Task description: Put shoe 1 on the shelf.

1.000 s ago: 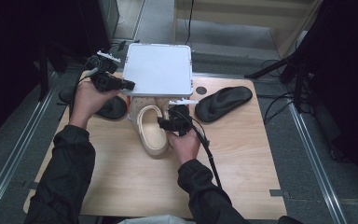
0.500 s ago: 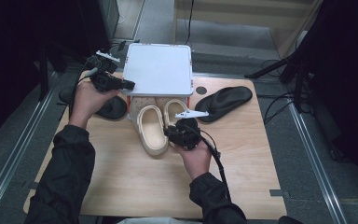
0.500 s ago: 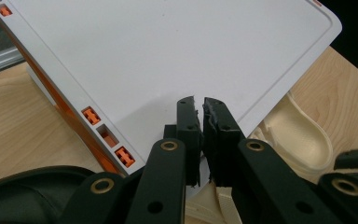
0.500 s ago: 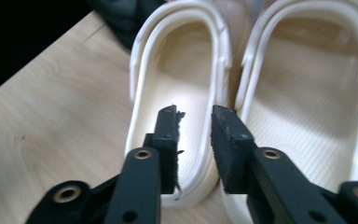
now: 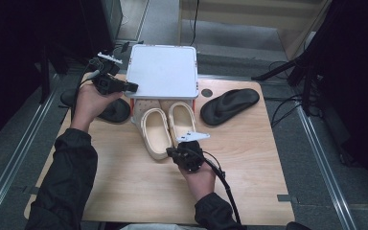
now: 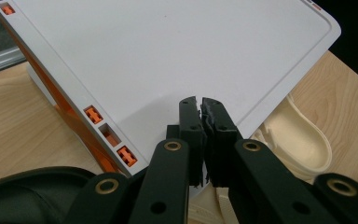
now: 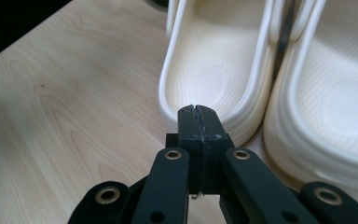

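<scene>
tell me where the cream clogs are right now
In the high view the cream clogs sit side by side near the table's middle, toes under the raised white lid, heels just ahead of the right gripper.

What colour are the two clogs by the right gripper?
The clogs are cream, plainest in the right gripper view.

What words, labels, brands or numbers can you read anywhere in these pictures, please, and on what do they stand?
None can be read.
The white lid is blank, bearing only orange clips.
The cream clogs show an oval stamp in each footbed, too faint to read.
The black sandal shows no print.
</scene>
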A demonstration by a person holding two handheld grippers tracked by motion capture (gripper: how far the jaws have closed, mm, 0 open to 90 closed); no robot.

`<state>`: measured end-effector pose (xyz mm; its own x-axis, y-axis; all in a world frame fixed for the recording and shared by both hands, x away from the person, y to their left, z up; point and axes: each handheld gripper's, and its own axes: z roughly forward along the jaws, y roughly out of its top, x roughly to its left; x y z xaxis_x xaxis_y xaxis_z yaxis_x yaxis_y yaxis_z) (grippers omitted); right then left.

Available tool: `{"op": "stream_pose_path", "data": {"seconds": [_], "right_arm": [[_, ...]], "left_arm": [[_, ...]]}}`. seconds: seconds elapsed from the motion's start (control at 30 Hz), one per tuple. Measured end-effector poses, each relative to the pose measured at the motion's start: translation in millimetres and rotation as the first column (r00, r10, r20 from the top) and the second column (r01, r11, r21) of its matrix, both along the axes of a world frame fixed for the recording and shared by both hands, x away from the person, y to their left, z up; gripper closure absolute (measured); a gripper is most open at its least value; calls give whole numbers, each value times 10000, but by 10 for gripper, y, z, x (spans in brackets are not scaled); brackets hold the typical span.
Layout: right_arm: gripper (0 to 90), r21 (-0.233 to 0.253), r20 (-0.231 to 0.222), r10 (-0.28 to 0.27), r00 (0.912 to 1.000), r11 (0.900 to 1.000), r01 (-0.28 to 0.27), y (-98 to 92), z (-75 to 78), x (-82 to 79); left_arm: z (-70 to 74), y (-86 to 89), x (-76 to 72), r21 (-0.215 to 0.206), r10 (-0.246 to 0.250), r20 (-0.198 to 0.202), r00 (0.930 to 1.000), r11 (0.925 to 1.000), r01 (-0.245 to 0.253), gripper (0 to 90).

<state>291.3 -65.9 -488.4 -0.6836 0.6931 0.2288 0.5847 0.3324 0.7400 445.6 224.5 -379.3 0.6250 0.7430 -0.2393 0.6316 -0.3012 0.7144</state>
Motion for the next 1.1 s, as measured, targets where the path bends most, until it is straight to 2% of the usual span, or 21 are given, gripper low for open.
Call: {"op": "stream_pose_path", "data": {"seconds": [0.07,0.17,0.5,0.63,0.8,0.9,1.1], "right_arm": [[900,-65,41,16,10000,10000,-16,2,-37,-32],[900,336,90,285,9996,9990,-287,-14,-91,-66],[900,-141,-342,526,9980,9985,-531,33,-241,-51],[900,-383,-466,438,9980,9982,-456,62,-313,-2],[900,-173,-636,273,9976,9994,-284,112,-297,62],[900,-312,-580,293,9979,9990,-312,156,-286,70],[900,-242,-502,286,9983,9993,-298,222,-228,106]], "left_arm": [[0,1,0,-4,1,-4,10000,10000,-2,877],[-2,3,-1,-9,24,-2,10000,10000,-24,882],[1,-6,-6,48,44,28,10000,10000,-44,885],[2,-4,-7,41,32,-2,10000,10000,-32,885],[2,-4,-8,31,41,-11,10000,10000,-41,885],[4,-7,-9,69,25,-6,10000,10000,-25,885],[4,-7,-9,71,25,-6,10000,10000,-25,885]]}}
